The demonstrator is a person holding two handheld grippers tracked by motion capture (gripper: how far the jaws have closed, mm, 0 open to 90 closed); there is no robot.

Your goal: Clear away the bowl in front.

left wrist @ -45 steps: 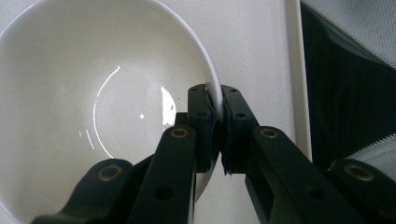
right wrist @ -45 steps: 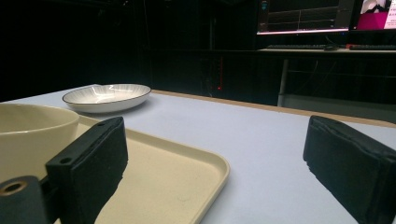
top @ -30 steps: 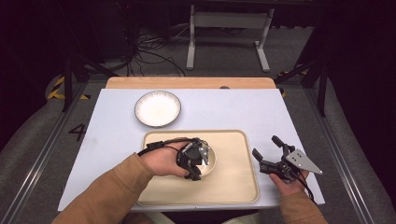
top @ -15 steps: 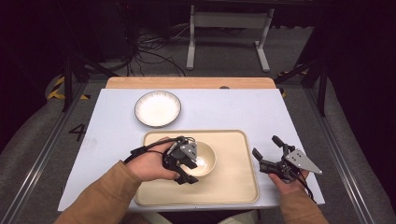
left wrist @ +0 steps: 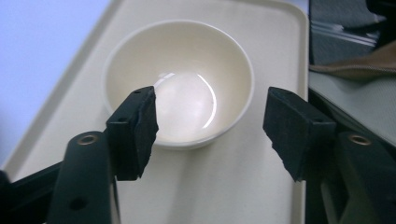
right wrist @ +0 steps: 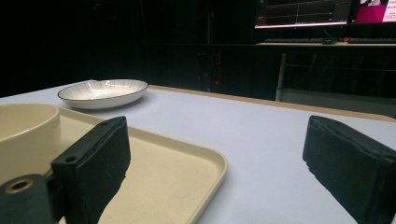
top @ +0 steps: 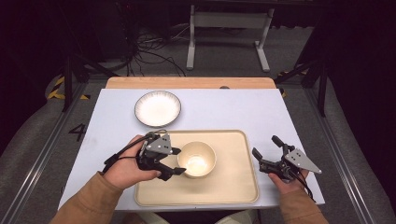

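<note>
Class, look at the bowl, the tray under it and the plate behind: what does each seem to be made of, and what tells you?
Bowl: likely glazed ceramic or melamine; cream, glossy, with a bright reflection inside.
Tray: probably plastic; cream, matte, with a moulded raised rim.
Plate: likely glazed ceramic; shiny white with fine dark lines and a dark rim.

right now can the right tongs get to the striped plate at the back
Probably yes. The right tongs sit open at the tray's right edge, and the table between them and the plate looks bare. The bowl and left tongs lie off that line.
</note>
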